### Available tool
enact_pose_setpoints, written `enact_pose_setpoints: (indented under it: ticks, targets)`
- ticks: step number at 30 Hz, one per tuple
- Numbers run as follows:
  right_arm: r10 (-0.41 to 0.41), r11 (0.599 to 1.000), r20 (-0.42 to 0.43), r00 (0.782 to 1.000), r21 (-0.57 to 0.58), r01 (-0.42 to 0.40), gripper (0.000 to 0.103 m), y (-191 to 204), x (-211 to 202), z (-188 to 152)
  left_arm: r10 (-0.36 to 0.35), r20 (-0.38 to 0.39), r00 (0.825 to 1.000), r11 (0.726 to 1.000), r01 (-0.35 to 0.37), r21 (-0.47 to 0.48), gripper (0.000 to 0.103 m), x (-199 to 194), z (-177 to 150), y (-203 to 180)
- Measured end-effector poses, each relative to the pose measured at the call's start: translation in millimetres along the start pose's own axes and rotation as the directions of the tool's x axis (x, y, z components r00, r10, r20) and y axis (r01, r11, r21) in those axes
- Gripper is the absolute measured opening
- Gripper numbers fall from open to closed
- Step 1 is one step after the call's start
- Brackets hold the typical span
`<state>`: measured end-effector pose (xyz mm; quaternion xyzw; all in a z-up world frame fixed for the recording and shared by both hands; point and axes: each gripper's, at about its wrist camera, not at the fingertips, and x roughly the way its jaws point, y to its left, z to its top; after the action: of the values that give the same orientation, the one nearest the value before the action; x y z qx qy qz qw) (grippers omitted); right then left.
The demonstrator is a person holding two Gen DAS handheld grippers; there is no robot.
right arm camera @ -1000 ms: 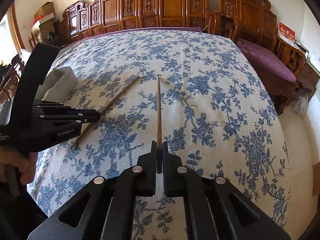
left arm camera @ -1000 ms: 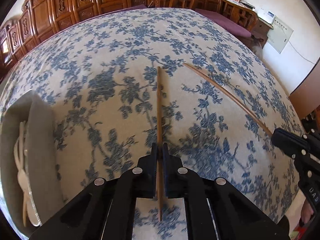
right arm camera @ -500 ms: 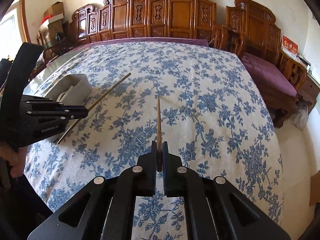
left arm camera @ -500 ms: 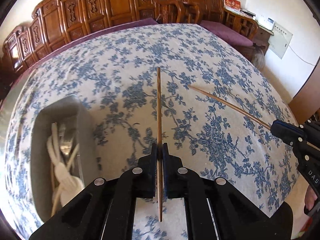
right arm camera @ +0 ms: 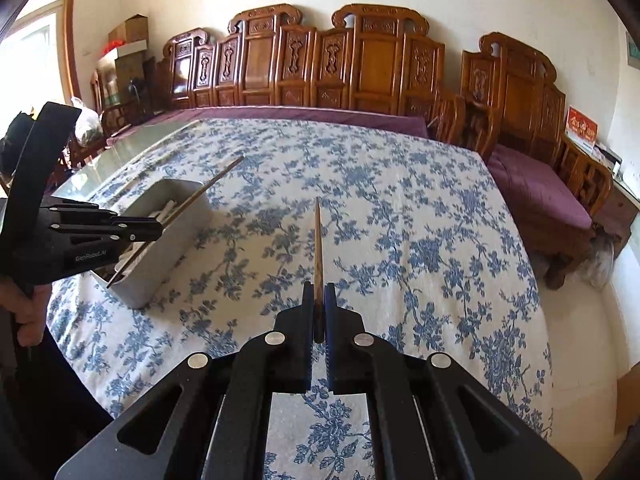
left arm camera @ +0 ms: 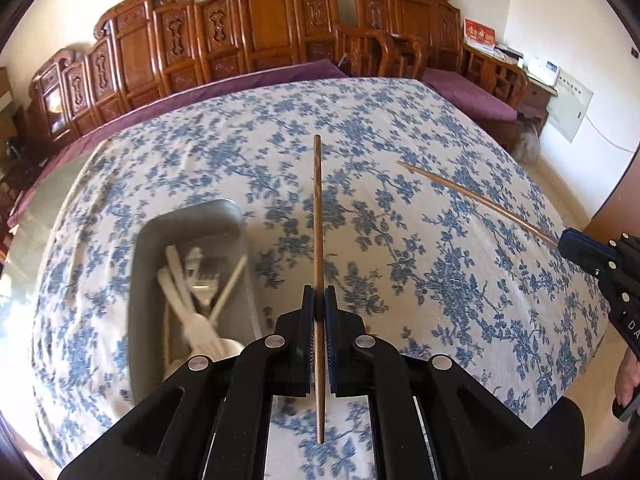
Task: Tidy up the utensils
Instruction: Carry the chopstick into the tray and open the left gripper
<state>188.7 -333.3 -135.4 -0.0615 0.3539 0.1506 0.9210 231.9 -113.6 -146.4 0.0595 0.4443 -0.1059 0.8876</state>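
A: Left wrist view. Blue-floral tablecloth [left arm camera: 400,208], carved wooden benches [left arm camera: 256,40] behind. Left gripper [left arm camera: 319,300] clamped on a brown chopstick [left arm camera: 317,216], jaws nearly together. Grey tray [left arm camera: 152,240] low left, holding white plastic cutlery [left arm camera: 192,312]. At right edge, right gripper [left arm camera: 576,245] pinching second chopstick [left arm camera: 480,200].

B: Right wrist view. Same cloth [right arm camera: 400,216], benches [right arm camera: 360,64]. Right gripper [right arm camera: 319,300] closed on its chopstick [right arm camera: 318,248]. Left gripper [right arm camera: 154,230] at left, chopstick [right arm camera: 200,196] angled above the tray [right arm camera: 176,232].
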Motion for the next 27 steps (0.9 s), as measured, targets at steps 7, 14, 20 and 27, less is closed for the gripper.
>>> enact_pose_setpoints:
  ticks: [7, 14, 20, 27]
  targets:
    - [0.012, 1.000, 0.022, 1.000, -0.017, -0.012, 0.006, 10, -9, 6, 0.019, 0.006, 1.000, 1.000, -0.019, 0.000, 0.004, -11, -2, 33]
    - [0.026, 0.999, 0.030, 0.999, -0.037, -0.025, 0.006, 21, -13, 8, 0.052, -0.032, 0.998, 0.999, -0.053, -0.011, 0.004, -4, -11, 67]
    - [0.029, 0.998, 0.025, 0.999, -0.052, -0.028, 0.006, 28, -12, 6, 0.066, -0.071, 0.995, 0.998, -0.067, -0.009, 0.004, 12, -20, 79]
    - [0.034, 0.998, 0.020, 0.999, -0.057, -0.033, 0.006, 32, -11, 6, 0.075, -0.123, 0.990, 0.997, -0.077, -0.012, 0.004, 34, -30, 86]
